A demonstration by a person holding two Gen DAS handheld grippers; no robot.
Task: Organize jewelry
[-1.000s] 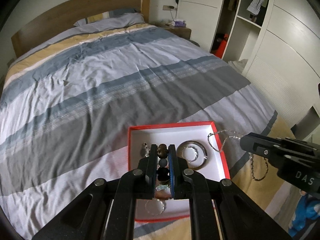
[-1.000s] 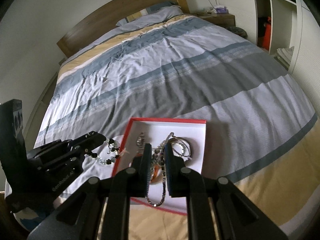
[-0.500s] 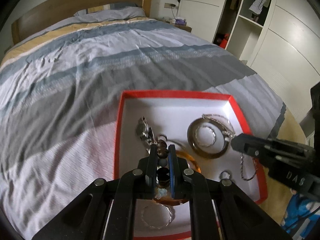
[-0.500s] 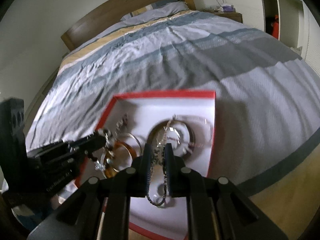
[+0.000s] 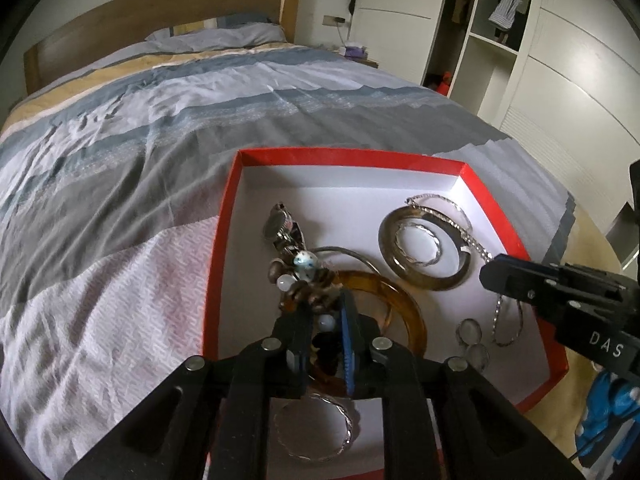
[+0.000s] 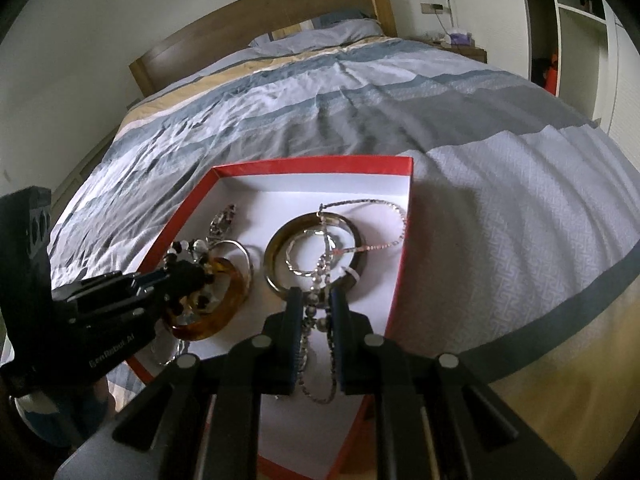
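Note:
A red box [image 5: 348,158] with a white inside lies on the bed, its rim [image 6: 312,164] also in the right wrist view. My left gripper [image 5: 325,308] is low inside it and its jaws are opening. The beaded bracelet [image 5: 304,268] is heaped on the amber bangle [image 5: 404,312], with a few beads loose between the pads. My right gripper [image 6: 316,300] is shut on a silver chain necklace [image 6: 320,276], which drapes over the wide metal bangle [image 6: 276,248]. A watch [image 5: 280,226] lies further back in the box.
The box sits near the foot corner of a bed with a striped duvet [image 5: 160,168]. White wardrobes [image 5: 568,80] stand to the right. In the box there is also a thin twisted silver bangle [image 5: 344,412] and small round pieces [image 5: 468,330].
Both grippers have come down into the box. The beaded bracelet, which hung from the left jaws, now rests on the amber bangle and those jaws stand slightly wider. The chain has sunk onto the metal bangle.

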